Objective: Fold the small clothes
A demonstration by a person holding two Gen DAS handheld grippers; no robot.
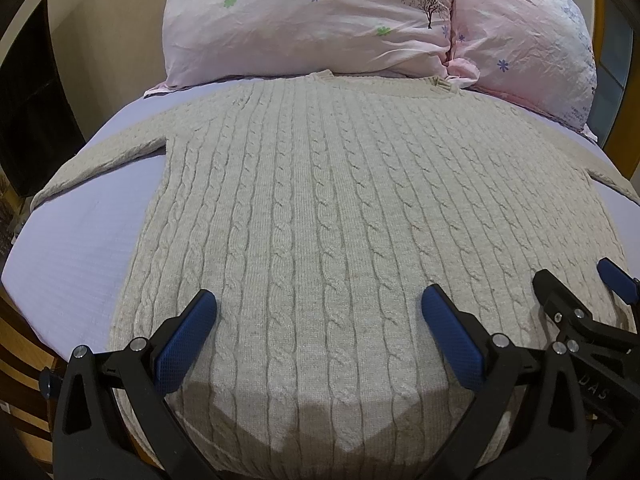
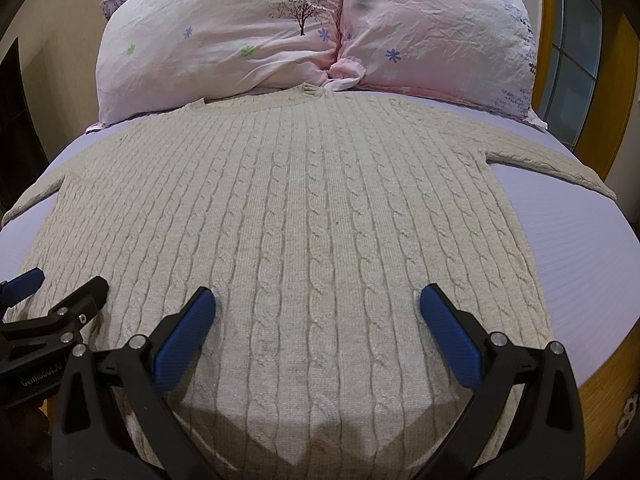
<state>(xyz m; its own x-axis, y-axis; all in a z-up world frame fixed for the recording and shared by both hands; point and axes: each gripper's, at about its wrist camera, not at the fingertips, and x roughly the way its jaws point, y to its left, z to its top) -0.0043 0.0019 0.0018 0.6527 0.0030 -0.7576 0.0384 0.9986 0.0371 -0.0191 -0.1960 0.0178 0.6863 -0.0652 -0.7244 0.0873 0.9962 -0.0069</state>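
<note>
A beige cable-knit sweater (image 1: 320,208) lies flat on the bed, collar toward the pillows, sleeves spread to both sides. It also fills the right wrist view (image 2: 304,216). My left gripper (image 1: 319,300) is open and empty, hovering over the sweater's lower left part. My right gripper (image 2: 318,300) is open and empty over the lower right part. The right gripper also shows at the right edge of the left wrist view (image 1: 576,284), and the left gripper at the left edge of the right wrist view (image 2: 68,284). The bottom hem is hidden under the grippers.
A lavender bed sheet (image 1: 72,240) shows on both sides of the sweater (image 2: 580,264). Two pink flowered pillows (image 1: 304,20) (image 2: 440,28) lie against the collar. A wooden bed frame (image 2: 600,392) runs along the right edge. A dark object (image 1: 32,120) stands at left.
</note>
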